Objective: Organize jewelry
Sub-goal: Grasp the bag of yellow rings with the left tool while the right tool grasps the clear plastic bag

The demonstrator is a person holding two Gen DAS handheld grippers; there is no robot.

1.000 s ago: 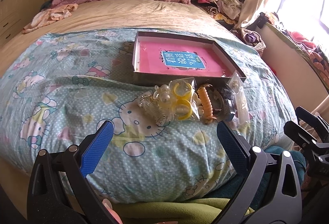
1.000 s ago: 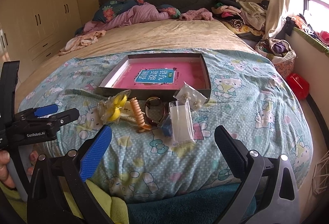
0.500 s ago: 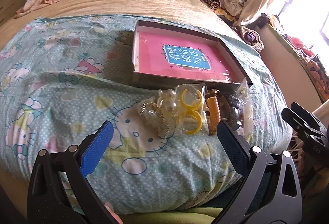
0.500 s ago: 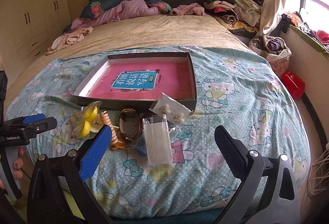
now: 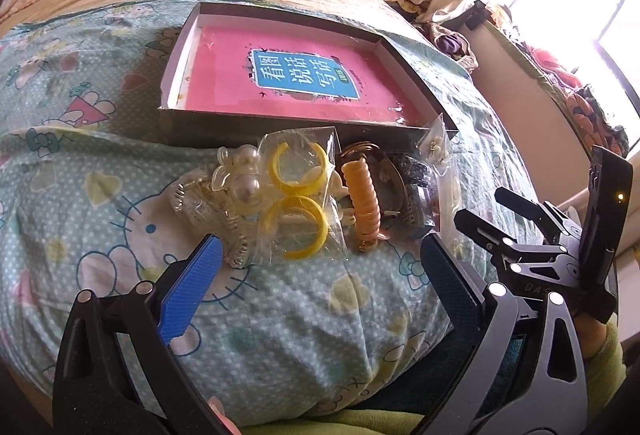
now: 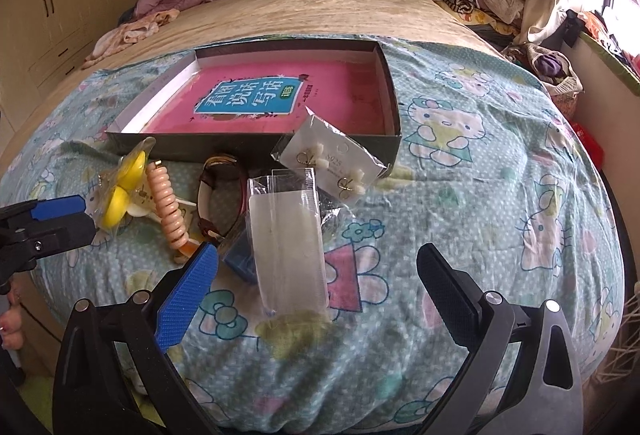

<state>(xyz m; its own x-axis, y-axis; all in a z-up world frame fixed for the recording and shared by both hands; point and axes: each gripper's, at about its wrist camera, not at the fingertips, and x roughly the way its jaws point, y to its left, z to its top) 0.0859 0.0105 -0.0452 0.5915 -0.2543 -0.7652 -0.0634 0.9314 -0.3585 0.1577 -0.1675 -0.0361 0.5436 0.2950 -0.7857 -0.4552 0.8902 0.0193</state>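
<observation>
Both my tools, left tool (image 5: 320, 259) and right tool (image 6: 318, 267), hung open near the jewelry pile (image 5: 304, 195); nothing was boxed (image 5: 416, 87) yet, so picking one packet came next.

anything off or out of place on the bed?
Yes: the jewelry sits in a loose heap outside the box. The earring card leans tilted against the box's front wall, and a clear bag lies over other pieces. Nothing looks damaged.
</observation>
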